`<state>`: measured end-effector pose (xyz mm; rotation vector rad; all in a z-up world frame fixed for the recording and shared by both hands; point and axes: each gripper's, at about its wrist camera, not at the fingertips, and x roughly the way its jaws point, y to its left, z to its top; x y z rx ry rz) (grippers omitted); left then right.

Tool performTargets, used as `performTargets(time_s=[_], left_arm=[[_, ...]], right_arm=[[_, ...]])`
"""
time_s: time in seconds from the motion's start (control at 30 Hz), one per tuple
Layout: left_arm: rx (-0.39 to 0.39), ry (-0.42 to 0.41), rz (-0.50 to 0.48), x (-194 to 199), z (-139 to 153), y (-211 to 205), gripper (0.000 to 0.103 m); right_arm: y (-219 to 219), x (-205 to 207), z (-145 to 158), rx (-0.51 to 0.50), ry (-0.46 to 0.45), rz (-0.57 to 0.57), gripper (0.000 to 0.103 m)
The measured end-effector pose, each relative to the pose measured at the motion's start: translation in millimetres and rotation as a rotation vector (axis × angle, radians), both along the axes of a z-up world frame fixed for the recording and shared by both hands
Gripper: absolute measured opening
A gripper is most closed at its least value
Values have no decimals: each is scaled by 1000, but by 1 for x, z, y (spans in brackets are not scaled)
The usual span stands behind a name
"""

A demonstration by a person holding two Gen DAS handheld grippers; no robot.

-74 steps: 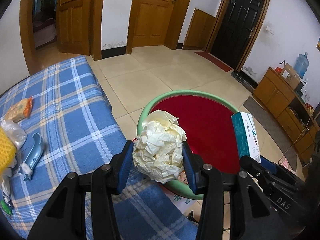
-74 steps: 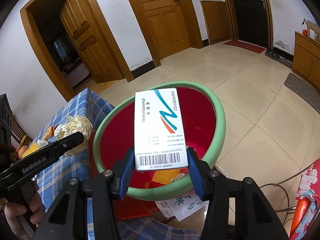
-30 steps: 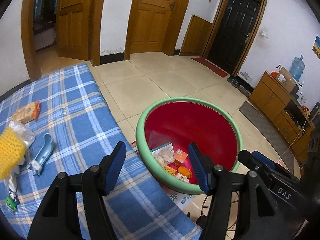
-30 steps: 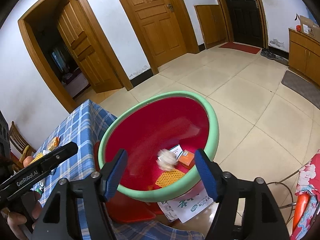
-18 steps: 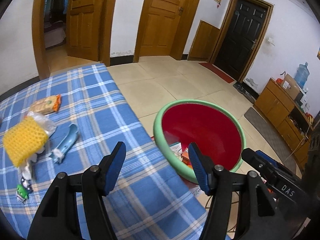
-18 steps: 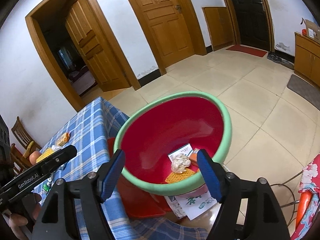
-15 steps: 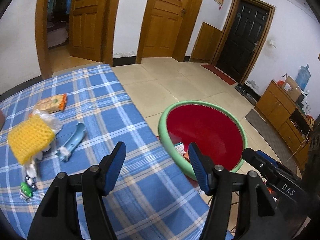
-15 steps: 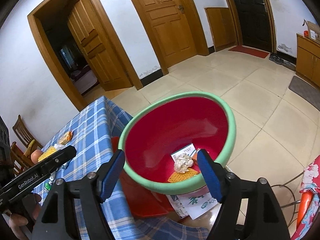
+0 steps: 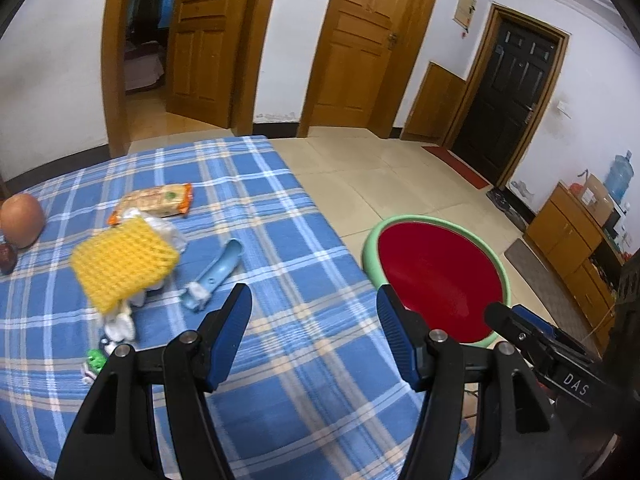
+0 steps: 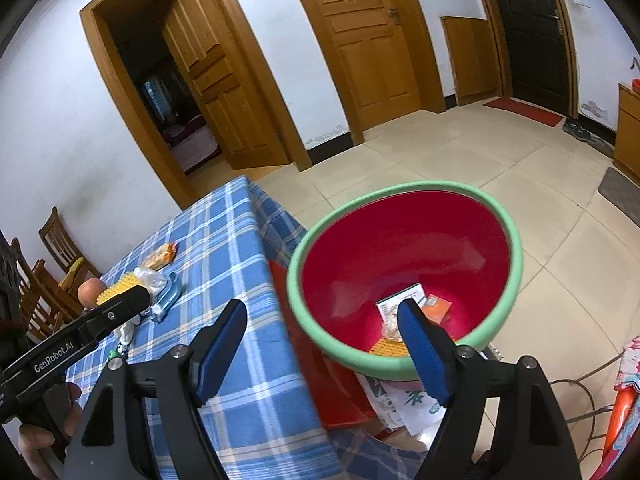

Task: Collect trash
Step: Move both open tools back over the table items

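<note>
Four bits of trash lie in the red basin (image 10: 404,236).

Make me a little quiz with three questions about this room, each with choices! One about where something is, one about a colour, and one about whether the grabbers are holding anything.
1. Where is the yellow foam net?
A. in the basin
B. on the checked tablecloth
C. on the floor

2. What colour is the inside of the basin?
A. red
B. blue
C. white

3. What are the left gripper and right gripper holding?
A. a box each
B. one paper ball
C. nothing

Answers:
1 B, it lies on the blue cloth beside the snack packet.
2 A, red inside with a green rim.
3 C, both sets of fingers stand apart with nothing between them; the right ones have just been opening.
</note>
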<state>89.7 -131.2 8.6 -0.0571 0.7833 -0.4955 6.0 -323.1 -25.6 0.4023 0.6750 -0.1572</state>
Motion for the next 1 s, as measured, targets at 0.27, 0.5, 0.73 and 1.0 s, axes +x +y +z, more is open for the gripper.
performTargets(time_s=[0.27,0.5,0.73,1.0], left_arm=[[9,-5,67,2,-1,31,65],[14,-5,136,8,-4,62,65],[34,-4,191,22,-9,82,65],[54,23,239,53,-23,93,66]], right_arm=[[22,14,-2,-2,5,60,82],[40,28,-7,-1,15,103,83],[54,39,-9,-5,27,131,85],[60,51,-14,-7,49,151,85]])
